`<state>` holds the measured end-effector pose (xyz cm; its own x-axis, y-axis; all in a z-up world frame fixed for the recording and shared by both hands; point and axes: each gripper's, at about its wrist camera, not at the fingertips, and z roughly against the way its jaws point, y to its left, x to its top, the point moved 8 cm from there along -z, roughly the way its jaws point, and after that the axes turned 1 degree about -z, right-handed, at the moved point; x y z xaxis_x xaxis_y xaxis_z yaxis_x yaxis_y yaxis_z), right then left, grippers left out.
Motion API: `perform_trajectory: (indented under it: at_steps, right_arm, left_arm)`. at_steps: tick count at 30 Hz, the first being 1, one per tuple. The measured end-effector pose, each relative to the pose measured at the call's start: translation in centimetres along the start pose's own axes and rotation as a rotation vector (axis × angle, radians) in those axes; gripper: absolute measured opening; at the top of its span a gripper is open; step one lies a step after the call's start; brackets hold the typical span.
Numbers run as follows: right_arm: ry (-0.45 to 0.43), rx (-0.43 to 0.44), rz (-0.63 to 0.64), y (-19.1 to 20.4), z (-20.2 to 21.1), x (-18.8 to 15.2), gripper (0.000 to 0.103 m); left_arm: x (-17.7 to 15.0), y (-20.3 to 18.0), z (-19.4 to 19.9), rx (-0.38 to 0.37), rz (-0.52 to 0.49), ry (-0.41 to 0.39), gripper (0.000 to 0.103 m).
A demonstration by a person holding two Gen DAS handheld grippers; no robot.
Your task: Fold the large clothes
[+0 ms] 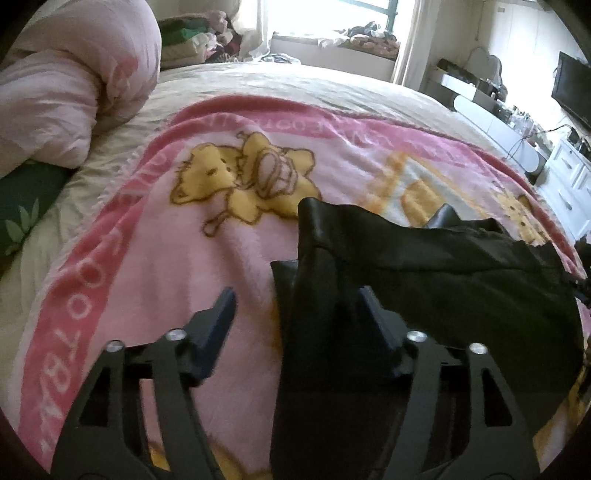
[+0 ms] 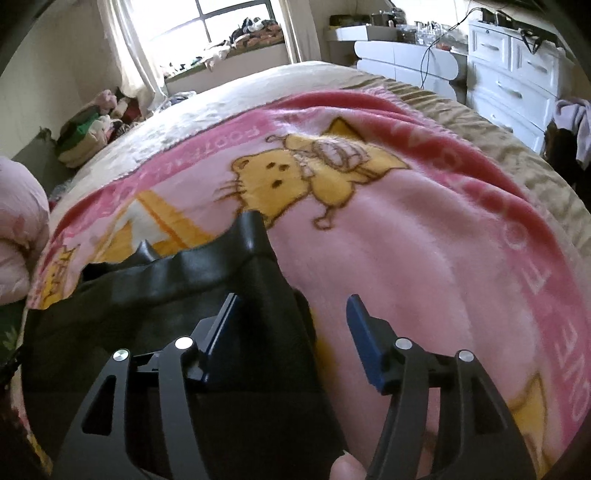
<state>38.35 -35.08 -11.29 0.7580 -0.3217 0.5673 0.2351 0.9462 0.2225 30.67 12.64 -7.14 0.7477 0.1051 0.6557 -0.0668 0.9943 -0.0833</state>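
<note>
Centrally, garment: a black garment (image 1: 443,266) lies partly folded on the pink blanket, spread between the two grippers; which piece of clothing it is I cannot tell.
Garment corners: one raised corner stands up just ahead of each gripper, glossy at the fold.
Left gripper (image 1: 297,314): jaws stand well apart; a strip of the black cloth runs up between them, lying against the right-hand finger, while the left-hand finger is over bare blanket. No squeeze on the cloth shows.
Right gripper (image 2: 291,317): jaws likewise apart; the edge of the black cloth lies under and beside the left-hand finger, and the right-hand finger hangs over pink blanket. Nothing is pinched.
Fingertip: a bit of a person's finger (image 2: 345,467) shows at the bottom edge of the right wrist view.
Blanket (image 1: 122,258): pink fleece with yellow cartoon cats and a darker pink lettered border, laid over a beige bedcover (image 1: 295,79).
Duvet (image 1: 62,96): pale pink, rolled, at the bed's far left edge in the left wrist view.
Beyond the bed: bright window (image 2: 192,26), a sill piled with clothes, white drawers (image 2: 517,70) and a dark screen (image 1: 572,88) by the wall.
</note>
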Motion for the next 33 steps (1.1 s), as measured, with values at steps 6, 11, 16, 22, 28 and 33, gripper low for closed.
perform_trajectory:
  at_steps: [6, 11, 16, 22, 28, 33]
  right_arm:
    - [-0.053, 0.059, 0.023, 0.5, 4.5, -0.9, 0.067]
    - [-0.095, 0.079, 0.076, 1.6, 7.6, -1.6, 0.067]
    - [-0.122, 0.084, 0.119, 2.3, 9.7, -2.8, 0.066]
    - [-0.102, 0.097, 0.294, 6.3, 11.0, -5.9, 0.064]
    - [-0.06, 0.125, 0.394, 10.1, 10.9, -8.7, 0.064]
    - [-0.061, 0.163, 0.487, 12.7, 11.8, -10.2, 0.064]
  left_arm:
    - [-0.1, 0.0, 3.2, 0.002, -0.006, -0.042, 0.081]
    - [-0.4, 0.2, 5.9, 0.016, -0.01, -0.074, 0.082]
    - [-1.4, -0.5, 8.1, -0.011, -0.003, -0.102, 0.091]
    - [-3.7, -4.3, 9.6, -0.098, -0.027, -0.083, 0.091]
    - [-7.0, -8.1, 8.3, -0.111, -0.1, 0.004, 0.091]
    - [-10.1, -7.7, 5.1, -0.046, -0.139, 0.132, 0.093]
